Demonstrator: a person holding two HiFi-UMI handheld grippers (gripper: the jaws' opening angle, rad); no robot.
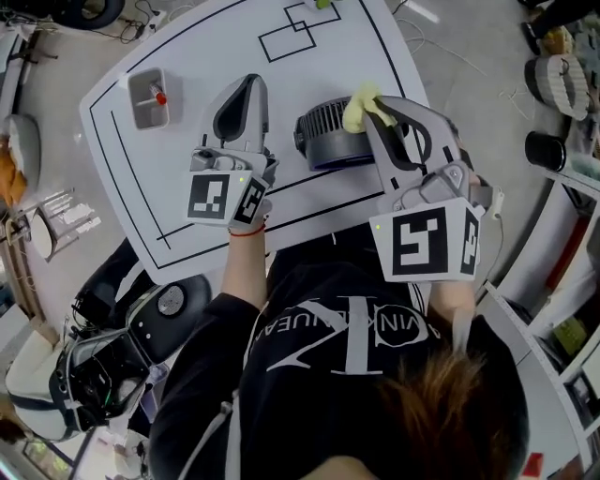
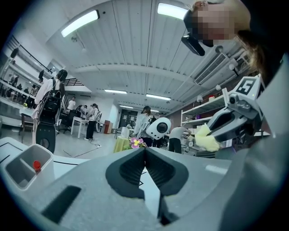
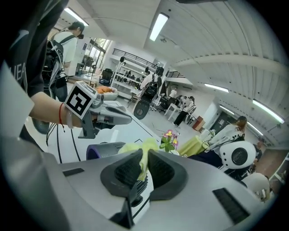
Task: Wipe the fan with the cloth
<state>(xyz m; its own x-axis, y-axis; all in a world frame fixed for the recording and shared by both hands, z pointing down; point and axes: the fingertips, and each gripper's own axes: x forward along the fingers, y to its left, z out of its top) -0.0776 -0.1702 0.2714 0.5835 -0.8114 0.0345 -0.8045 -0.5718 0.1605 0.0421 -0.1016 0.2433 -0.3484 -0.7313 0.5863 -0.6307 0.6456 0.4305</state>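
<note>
A small dark grey fan [image 1: 325, 134] lies on the white table [image 1: 206, 56], also seen low in the right gripper view as a grey and purple fan [image 3: 104, 149]. My right gripper [image 1: 375, 105] is shut on a yellow cloth [image 1: 360, 105] and holds it against the fan's right top edge. That cloth [image 3: 143, 155] shows pinched between the jaws in the right gripper view, and as a yellow cloth [image 2: 205, 139] in the left gripper view. My left gripper [image 1: 246, 84] hovers left of the fan, jaws closed together with nothing between them.
A grey tray [image 1: 148, 98] with a small red item [image 1: 160, 97] stands at the table's left. A small flower pot [image 1: 322, 4] sits at the far edge. Black lines mark the table top. Shelves [image 1: 562, 309] stand at the right; equipment lies on the floor at lower left.
</note>
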